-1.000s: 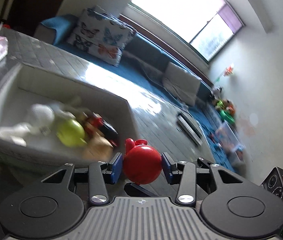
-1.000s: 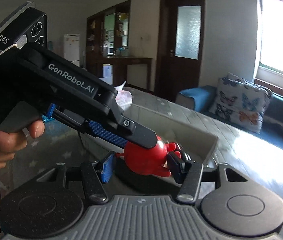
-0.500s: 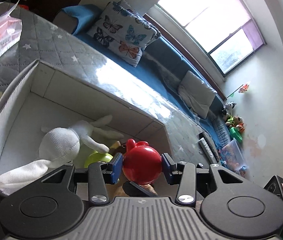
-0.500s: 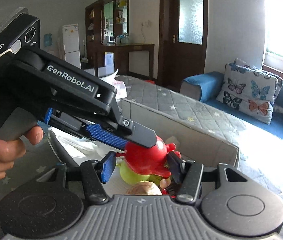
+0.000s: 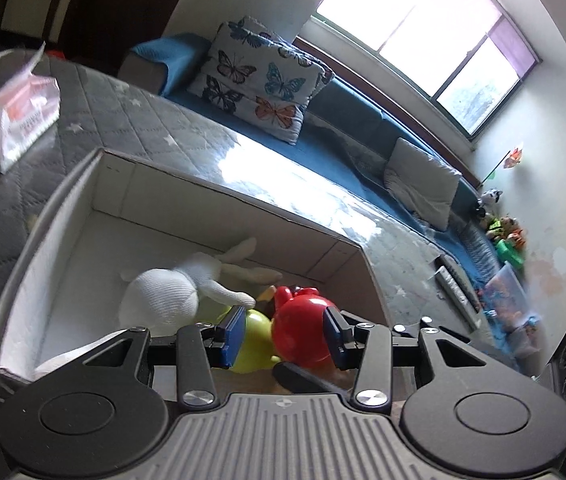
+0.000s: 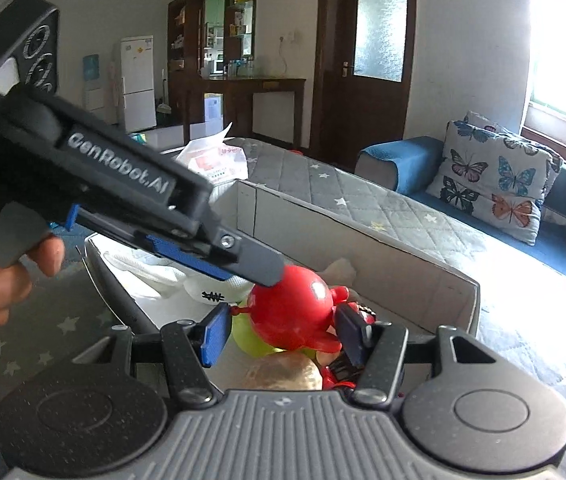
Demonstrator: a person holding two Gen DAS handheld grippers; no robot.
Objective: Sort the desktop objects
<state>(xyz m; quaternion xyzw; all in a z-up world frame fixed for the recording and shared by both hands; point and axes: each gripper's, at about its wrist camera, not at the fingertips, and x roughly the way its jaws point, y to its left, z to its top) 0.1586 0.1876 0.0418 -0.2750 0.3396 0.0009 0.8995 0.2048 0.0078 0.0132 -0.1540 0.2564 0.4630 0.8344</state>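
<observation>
A red toy figure [image 5: 301,330] sits between the pads of my left gripper [image 5: 283,336], whose jaws stand apart, the left pad off the toy. It hangs low inside the white storage box [image 5: 219,216], over a yellow-green toy [image 5: 253,344] and beside a white plush rabbit [image 5: 167,296]. In the right wrist view the red toy [image 6: 295,312] lies between the spread pads of my right gripper [image 6: 283,336], with the left gripper's finger [image 6: 259,268] on top of it. A tan object [image 6: 283,374] and a red-black toy [image 6: 339,372] lie below.
The box stands on a grey quilted table [image 5: 115,120]. A tissue pack [image 5: 11,112] lies at the far left. A blue sofa with a butterfly cushion [image 5: 259,80] runs behind. A remote [image 5: 455,292] lies on the table to the right.
My left gripper has carried the red toy over the box and down into it, then opened; the left pad now stands off the toy. My right gripper's pads have also spread.
</observation>
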